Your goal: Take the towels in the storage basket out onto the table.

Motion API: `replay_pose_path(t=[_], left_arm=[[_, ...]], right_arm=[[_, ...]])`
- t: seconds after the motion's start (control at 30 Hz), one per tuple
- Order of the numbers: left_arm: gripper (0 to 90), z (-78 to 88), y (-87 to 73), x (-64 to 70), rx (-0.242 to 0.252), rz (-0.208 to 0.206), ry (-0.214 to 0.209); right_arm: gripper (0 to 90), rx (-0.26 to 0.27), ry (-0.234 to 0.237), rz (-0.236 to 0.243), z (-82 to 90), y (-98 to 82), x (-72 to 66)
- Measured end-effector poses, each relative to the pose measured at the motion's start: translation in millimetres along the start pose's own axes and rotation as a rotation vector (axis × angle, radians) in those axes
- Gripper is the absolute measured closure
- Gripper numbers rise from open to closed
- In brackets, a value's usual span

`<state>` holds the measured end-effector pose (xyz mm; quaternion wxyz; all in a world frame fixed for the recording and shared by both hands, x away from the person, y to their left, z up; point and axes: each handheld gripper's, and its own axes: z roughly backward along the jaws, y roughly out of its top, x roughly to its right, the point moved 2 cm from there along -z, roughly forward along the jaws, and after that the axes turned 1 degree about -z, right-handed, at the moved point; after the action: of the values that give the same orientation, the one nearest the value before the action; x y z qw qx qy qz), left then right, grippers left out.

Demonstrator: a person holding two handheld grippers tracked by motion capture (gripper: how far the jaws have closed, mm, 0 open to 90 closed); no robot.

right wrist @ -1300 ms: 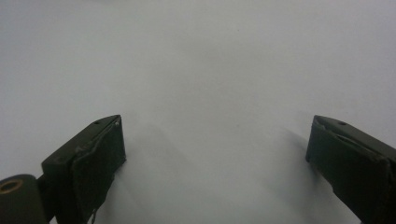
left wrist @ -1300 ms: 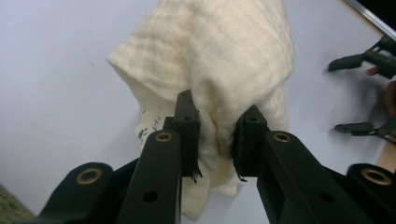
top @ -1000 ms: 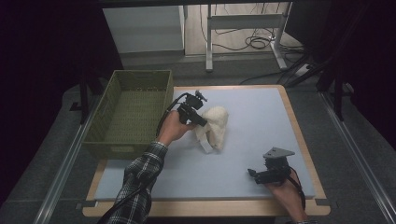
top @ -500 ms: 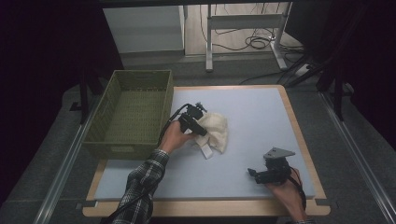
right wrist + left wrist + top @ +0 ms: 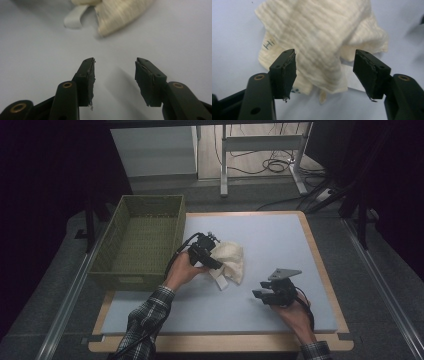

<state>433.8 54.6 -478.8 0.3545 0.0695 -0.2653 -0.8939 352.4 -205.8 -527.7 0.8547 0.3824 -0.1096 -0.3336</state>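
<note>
A crumpled cream cloth with a white tag lies on the pale blue mat, just right of the green basket. My left gripper hangs over the cloth's left edge, jaws wide open. In the left gripper view the cloth spreads beyond and between the open gripper, not pinched. My right gripper rests low at the front right of the mat, open and empty. In the right gripper view the gripper points toward the cloth and its tag, well short of them.
A woven green basket stands at the mat's left edge, empty inside. The mat sits on a wood-rimmed table. Beyond the far edge are a white cabinet, metal desk legs and floor cables.
The left gripper moved toward the front with the cloth, which dropped from a lifted bunch to lie flat on the mat. The right gripper shifted slightly left.
</note>
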Motion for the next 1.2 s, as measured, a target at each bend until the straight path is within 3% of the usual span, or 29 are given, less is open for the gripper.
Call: replay_pose_path(t=[0.13, 0.3, 0.37, 0.43, 0.57, 0.67, 0.8, 0.9, 1.0, 1.1, 1.2], left_arm=[[39.4, -2.8, -8.8, 3.8, -0.003, 0.021, -0.011], [43.9, -8.6, -15.7, 4.7, 0.001, 0.042, -0.023], [46.3, -13.8, -18.7, 5.8, -0.008, 0.040, -0.015], [53.2, -17.6, -19.8, 6.6, -0.019, 0.036, 0.004], [72.4, -23.6, -20.7, 7.0, -0.030, 0.021, 0.019], [81.7, -21.2, -19.0, 8.6, -0.001, 0.021, -0.009], [83.5, -5.6, -8.1, 14.5, 0.090, 0.020, -0.079], [79.9, 8.2, 6.0, 21.4, 0.159, -0.002, -0.081], [77.7, 18.0, 18.8, 25.7, 0.191, -0.027, -0.069], [81.3, 20.5, 20.3, 26.7, 0.179, -0.032, -0.047], [84.4, 16.0, 9.9, 21.6, 0.137, -0.013, -0.010]], right_arm=[[49.6, -0.003, 0.026, 0.001, -22.2, 19.0, -3.7], [49.5, -0.028, 0.005, -0.020, -52.3, 36.8, -2.6], [66.1, -0.044, -0.023, -0.014, -60.5, 39.3, -2.4], [81.8, -0.048, 0.001, -0.012, -60.8, 42.1, -2.8], [85.6, -0.038, -0.020, 0.024, -43.5, 49.0, -1.6], [85.6, -0.015, -0.043, 0.044, -16.9, 54.1, 3.5], [85.5, 0.006, -0.078, 0.058, 20.9, 59.5, 15.9], [85.4, 0.021, -0.124, 0.072, 45.7, 67.0, 23.8], [84.9, 0.054, -0.154, 0.076, 64.7, 78.9, 29.6], [78.5, 0.059, -0.141, 0.080, 68.1, 84.9, 29.6], [65.6, 0.024, -0.131, 0.084, 55.2, 76.1, 28.8]])
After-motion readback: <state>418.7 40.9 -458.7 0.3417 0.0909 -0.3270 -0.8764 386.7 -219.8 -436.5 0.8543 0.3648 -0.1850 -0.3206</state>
